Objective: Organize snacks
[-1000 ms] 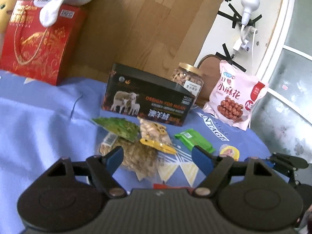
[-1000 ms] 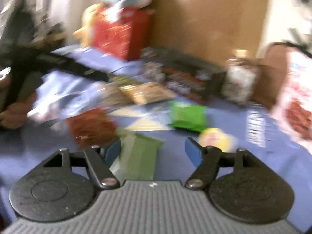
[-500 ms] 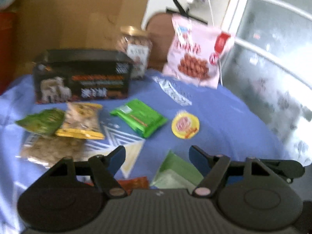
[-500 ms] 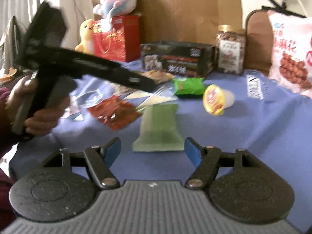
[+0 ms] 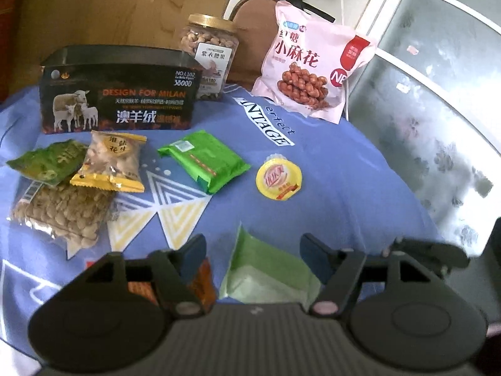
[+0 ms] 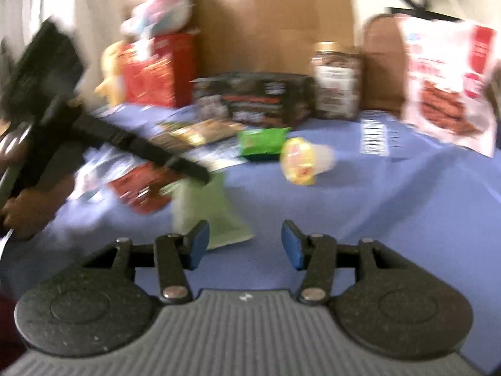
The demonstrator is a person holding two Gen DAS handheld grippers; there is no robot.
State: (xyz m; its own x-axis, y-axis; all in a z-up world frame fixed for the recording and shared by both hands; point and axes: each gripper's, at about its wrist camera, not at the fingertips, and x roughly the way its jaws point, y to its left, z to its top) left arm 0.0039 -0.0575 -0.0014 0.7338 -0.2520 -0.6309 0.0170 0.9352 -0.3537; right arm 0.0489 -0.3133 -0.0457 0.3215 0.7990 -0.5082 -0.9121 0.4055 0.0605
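Over the pale green packet [image 5: 266, 269], left gripper [image 5: 253, 250] swung in from the seed bags, fingers apart; right gripper [image 6: 244, 244] closing empty — pickup imminent.

In the left wrist view, a box [image 5: 116, 94] stands at upper left on the desk [image 5: 344, 181], a jar [image 5: 209, 53] behind its right end, a bag [image 5: 310, 69] further right. Packets [image 5: 106, 163] lie before the box; a wafer [image 5: 203, 161] and cup [image 5: 279, 180] lie to their right.
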